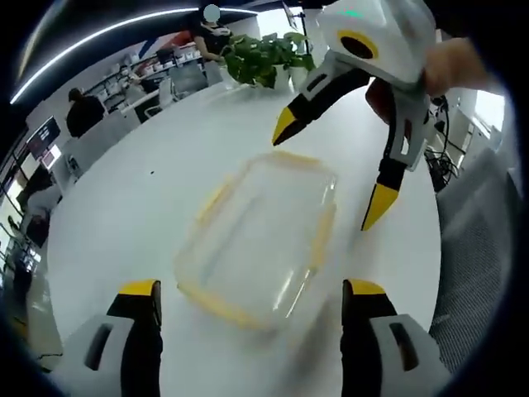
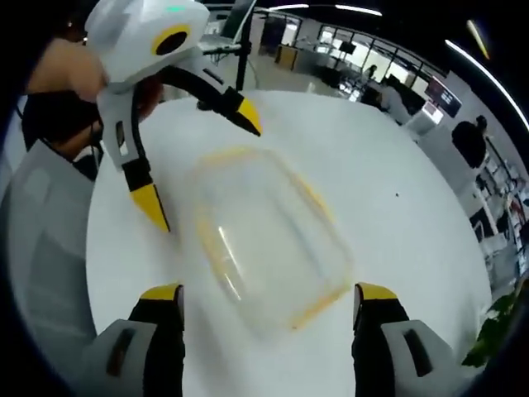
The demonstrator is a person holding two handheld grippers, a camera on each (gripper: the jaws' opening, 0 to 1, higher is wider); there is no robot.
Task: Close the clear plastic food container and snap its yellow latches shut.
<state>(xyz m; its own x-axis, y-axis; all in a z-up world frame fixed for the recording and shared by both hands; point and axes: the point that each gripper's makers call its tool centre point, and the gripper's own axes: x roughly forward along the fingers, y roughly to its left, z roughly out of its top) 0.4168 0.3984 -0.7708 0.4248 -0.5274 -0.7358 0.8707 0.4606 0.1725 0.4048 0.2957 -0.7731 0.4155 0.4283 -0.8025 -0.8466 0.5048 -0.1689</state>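
While the clear rectangular plastic container with yellow latches (image 1: 263,240) lies on the round white table (image 1: 124,207), both grippers, left (image 1: 252,302) and right (image 2: 269,306), hover wide-jawed at opposite ends of it; pressing a latch comes next.

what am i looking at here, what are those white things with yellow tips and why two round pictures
These are two handheld grippers, white tools with two yellow-tipped jaws, one in each of a person's hands. Each carries a fisheye camera, hence two round pictures. In the left gripper view, the left gripper rises from the bottom and the right gripper faces it from across. The right gripper view mirrors this: right gripper below, left gripper opposite. Between them, on the round white table, lies a clear rectangular plastic food container with yellow latches, also seen at. Both grippers are open and hold nothing.
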